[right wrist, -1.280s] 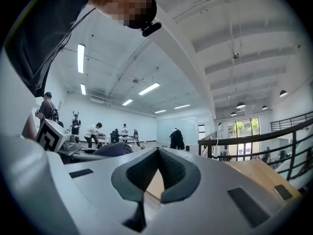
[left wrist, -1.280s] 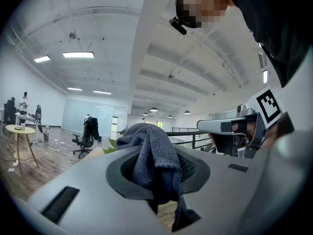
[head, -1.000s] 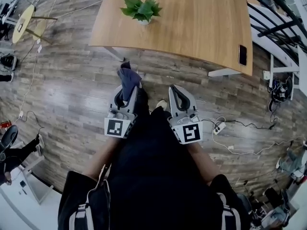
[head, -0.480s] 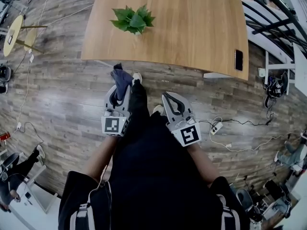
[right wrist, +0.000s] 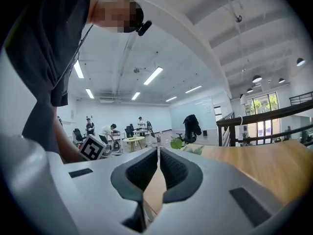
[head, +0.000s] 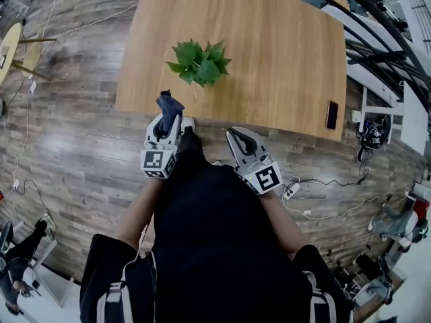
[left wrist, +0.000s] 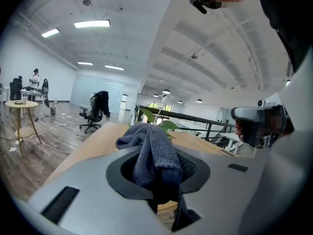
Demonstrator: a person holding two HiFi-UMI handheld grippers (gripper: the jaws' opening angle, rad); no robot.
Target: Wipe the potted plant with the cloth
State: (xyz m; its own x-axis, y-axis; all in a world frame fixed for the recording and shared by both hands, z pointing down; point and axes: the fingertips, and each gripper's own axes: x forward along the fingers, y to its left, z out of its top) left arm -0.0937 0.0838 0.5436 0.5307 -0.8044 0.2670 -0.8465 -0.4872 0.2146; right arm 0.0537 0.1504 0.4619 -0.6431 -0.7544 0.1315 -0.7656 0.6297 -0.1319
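A small green potted plant [head: 199, 62] stands on the wooden table [head: 283, 52], near its front left part. My left gripper [head: 166, 111] is shut on a dark blue-grey cloth [head: 168, 105], which bunches up out of the jaws just at the table's near edge, short of the plant. In the left gripper view the cloth [left wrist: 151, 155] fills the jaws, with plant leaves [left wrist: 159, 124] showing behind it. My right gripper [head: 234, 137] is shut with nothing in it, below the table's front edge. In the right gripper view its jaws [right wrist: 158, 153] meet, with the plant [right wrist: 178, 142] small beyond.
A black phone [head: 331, 115] lies at the table's right front corner. Cables and a power strip [head: 291, 191] lie on the wood floor to the right. A round side table [head: 8, 49] stands far left. The person's dark-clothed body fills the lower middle.
Both grippers have moved forward toward the table, the left one with the cloth now at the table's edge near the plant. The table and plant appear closer.
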